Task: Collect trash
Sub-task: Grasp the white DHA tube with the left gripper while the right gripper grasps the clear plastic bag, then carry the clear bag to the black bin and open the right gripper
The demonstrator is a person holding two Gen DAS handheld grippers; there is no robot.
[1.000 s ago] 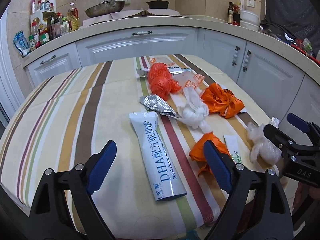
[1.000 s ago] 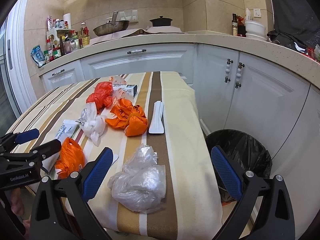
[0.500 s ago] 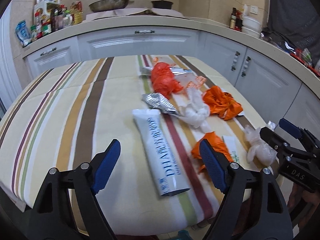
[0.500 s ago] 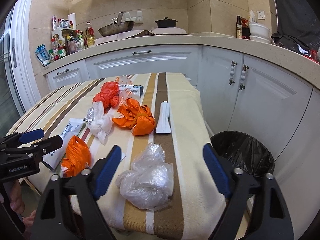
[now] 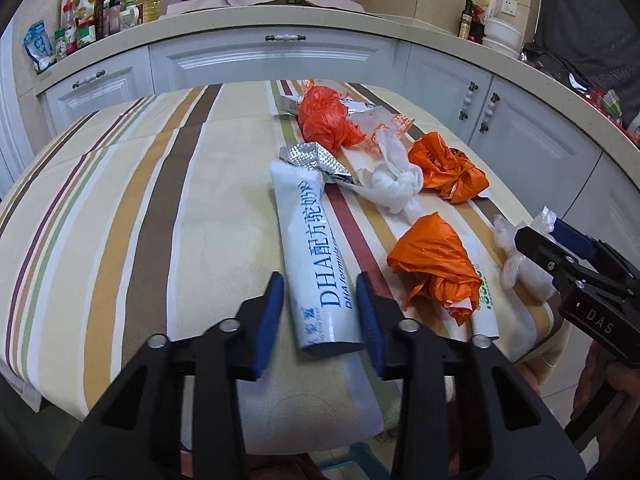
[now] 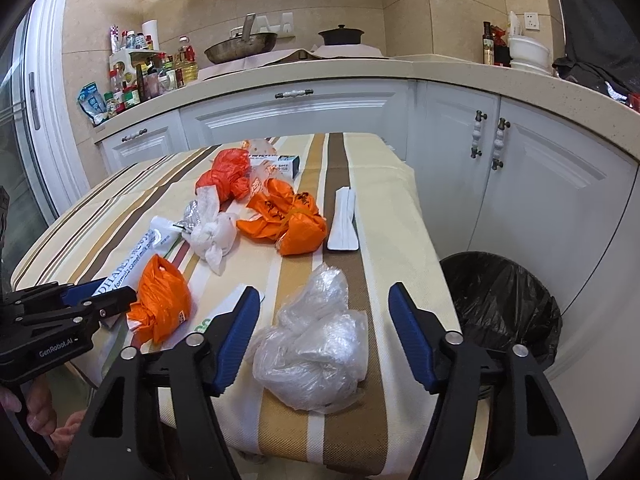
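Observation:
Trash lies on a striped tablecloth (image 5: 120, 208). My left gripper (image 5: 320, 308) has its jaws either side of the near end of a white "DHA" sachet (image 5: 316, 264), narrowed but with gaps showing. My right gripper (image 6: 320, 332) is open around a clear crumpled plastic bag (image 6: 316, 356) at the table's near edge. Orange bags (image 5: 436, 268) (image 5: 448, 168) (image 5: 324, 120), a white wad (image 5: 396, 184) and a foil wrapper (image 5: 312, 158) lie between. A black-lined bin (image 6: 504, 300) stands on the floor right of the table.
White cabinets (image 6: 540, 200) and a counter (image 5: 280, 24) with bottles, a pan and a pot wrap the back and right. A flat white wrapper (image 6: 344, 224) and a small box (image 6: 276, 162) lie further back on the table. The right gripper also shows in the left wrist view (image 5: 576, 280).
My left gripper moved forward and its jaws narrowed around the sachet's end. My right gripper advanced over the clear bag and narrowed somewhat.

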